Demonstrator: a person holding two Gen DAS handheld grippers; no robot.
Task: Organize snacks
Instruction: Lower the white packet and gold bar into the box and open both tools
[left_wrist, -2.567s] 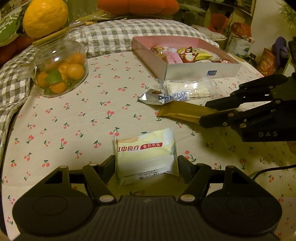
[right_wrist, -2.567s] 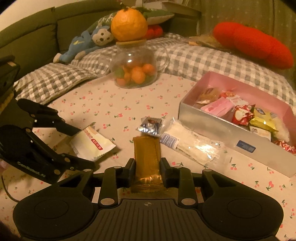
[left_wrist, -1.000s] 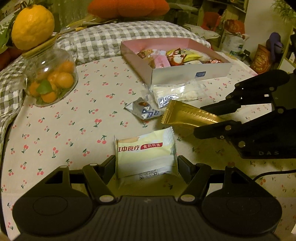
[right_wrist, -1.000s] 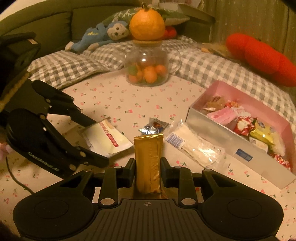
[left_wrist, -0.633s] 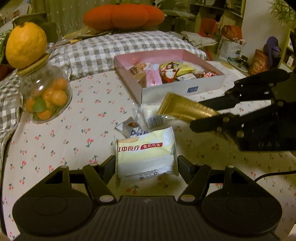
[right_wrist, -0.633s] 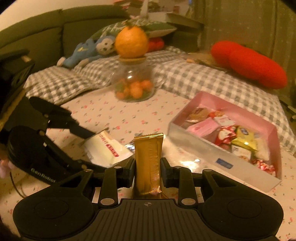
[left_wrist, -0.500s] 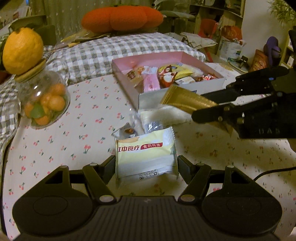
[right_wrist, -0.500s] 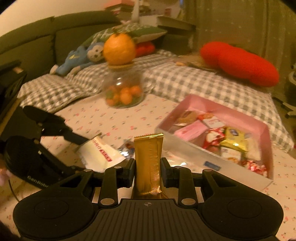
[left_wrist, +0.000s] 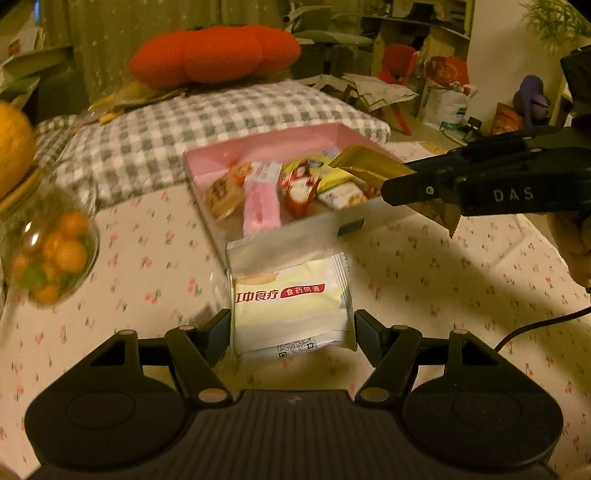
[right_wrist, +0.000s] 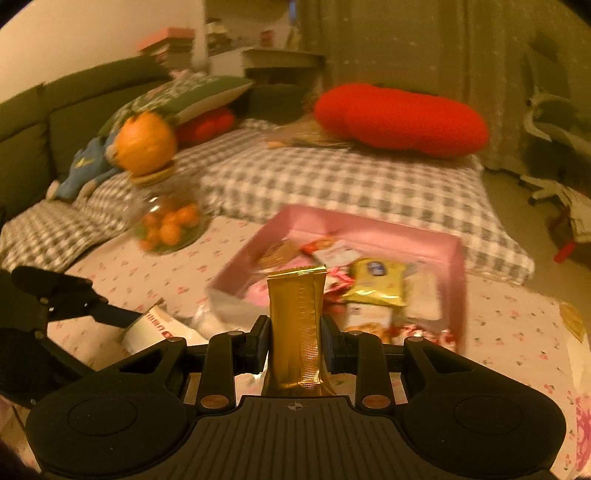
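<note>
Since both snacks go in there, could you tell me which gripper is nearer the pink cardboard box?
Right. The right gripper reaches the pink cardboard box, its gold packet over it; the left gripper is short of it.

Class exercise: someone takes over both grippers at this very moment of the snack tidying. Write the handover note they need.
Left gripper: shut on the pale yellow snack packet, above the cloth, just short of the pink box.
Right gripper: shut on the gold bar wrapper, its far end over the box's near edge.
Done: several snacks lie in the box; both packets lifted.
Left: release both into the box. A clear packet lies by the box's near corner.
</note>
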